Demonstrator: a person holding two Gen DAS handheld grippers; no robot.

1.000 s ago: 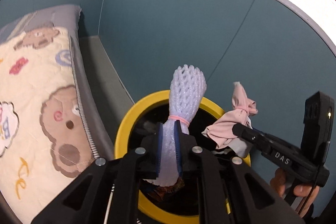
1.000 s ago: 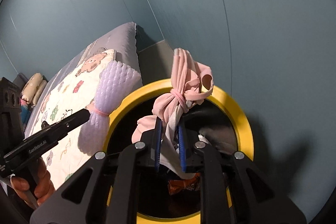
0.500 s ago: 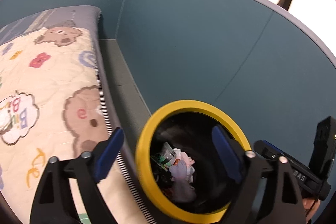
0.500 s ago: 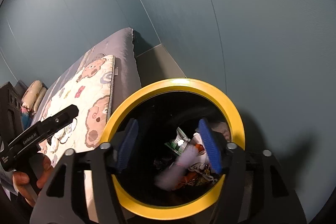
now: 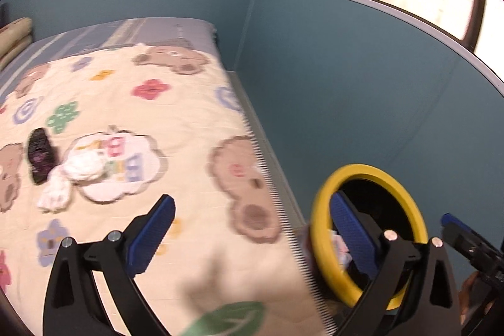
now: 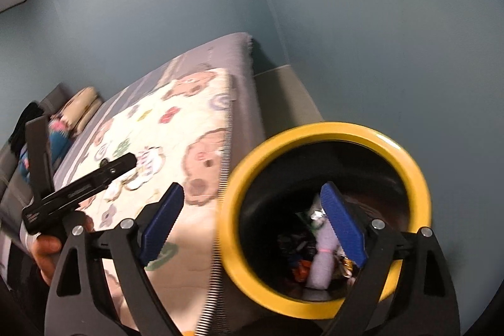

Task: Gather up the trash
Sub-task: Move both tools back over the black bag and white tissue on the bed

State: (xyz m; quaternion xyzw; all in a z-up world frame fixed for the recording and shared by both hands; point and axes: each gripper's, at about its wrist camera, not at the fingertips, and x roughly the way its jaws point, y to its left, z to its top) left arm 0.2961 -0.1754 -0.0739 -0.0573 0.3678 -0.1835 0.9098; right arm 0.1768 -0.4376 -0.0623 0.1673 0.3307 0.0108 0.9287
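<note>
— Yellow-rimmed bin (image 6: 324, 128): what's inside?
— Wrappers and a white foam net roll (image 6: 321, 260), upright, long axis 12 to 6, at 5 o'clock.
— Grippers?
— Left gripper (image 5: 252, 233) and right gripper (image 6: 255, 225) have just been opening; both spread, empty. More trash (image 5: 60, 169) lies on the quilt (image 5: 176, 122) at 9 o'clock.

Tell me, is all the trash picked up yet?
Not yet. The foam net bundle lies in the yellow-rimmed bin. The left gripper and right gripper, jaws just opened, hold nothing. A dark wrapper and white crumpled pieces remain on the bed quilt.
</note>
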